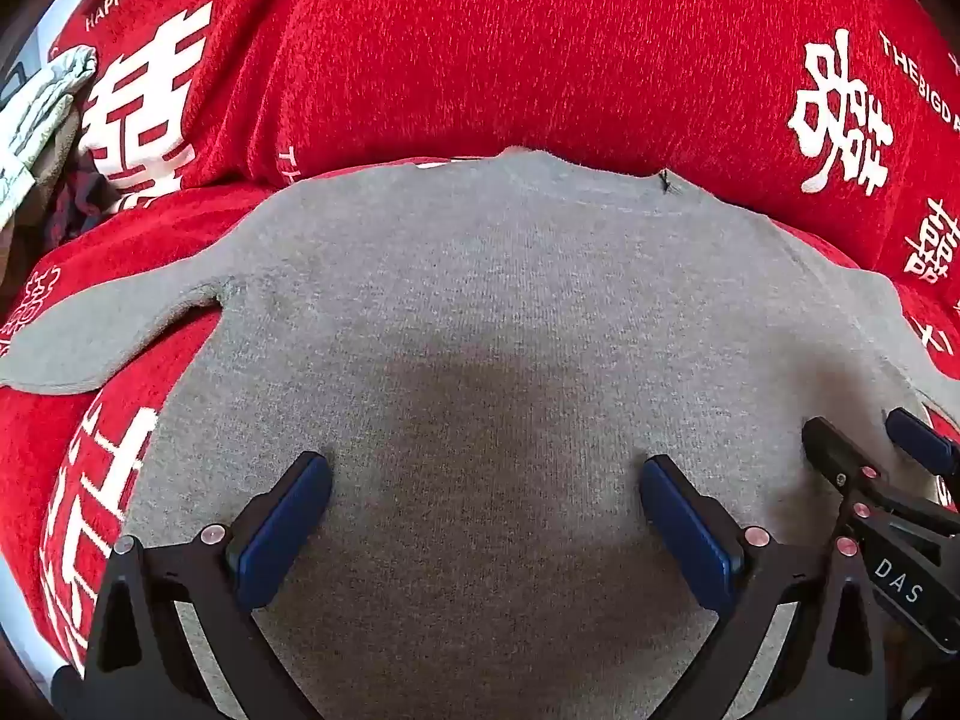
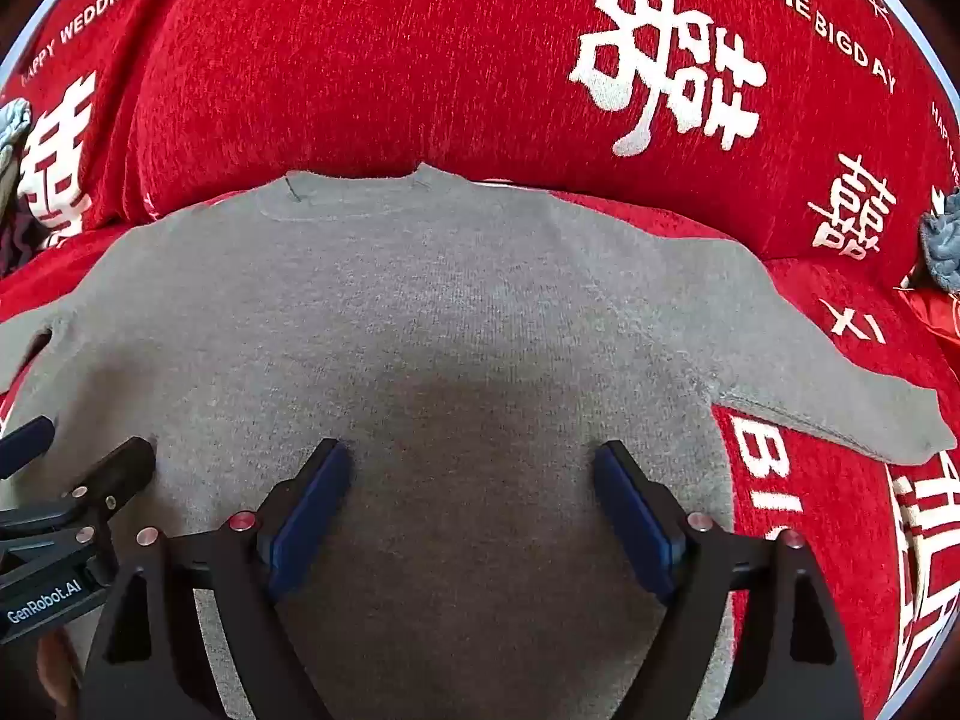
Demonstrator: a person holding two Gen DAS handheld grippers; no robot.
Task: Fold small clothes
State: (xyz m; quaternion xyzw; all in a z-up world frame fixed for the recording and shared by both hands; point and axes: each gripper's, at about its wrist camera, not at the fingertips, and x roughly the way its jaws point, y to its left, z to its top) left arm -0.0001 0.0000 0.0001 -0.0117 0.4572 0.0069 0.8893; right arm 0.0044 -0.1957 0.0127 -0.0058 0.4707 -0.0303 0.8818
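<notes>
left gripper: hovers over the sweater's lower body, jaws spread wide, holding nothing
right gripper: alongside it, jaws likewise apart and empty
grey sweater: flat on the red sofa cover, neckline far, sleeves out sideways

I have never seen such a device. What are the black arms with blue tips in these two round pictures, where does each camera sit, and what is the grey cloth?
These are two hand-held tongs, one in each hand of a person. Each carries a wide-angle camera that looks along its own fingers. One picture shows the left tongs, the other the right tongs. Both are open and hold nothing. Under them a grey sweater lies flat, sleeves spread, on a red cover with white writing.
</notes>
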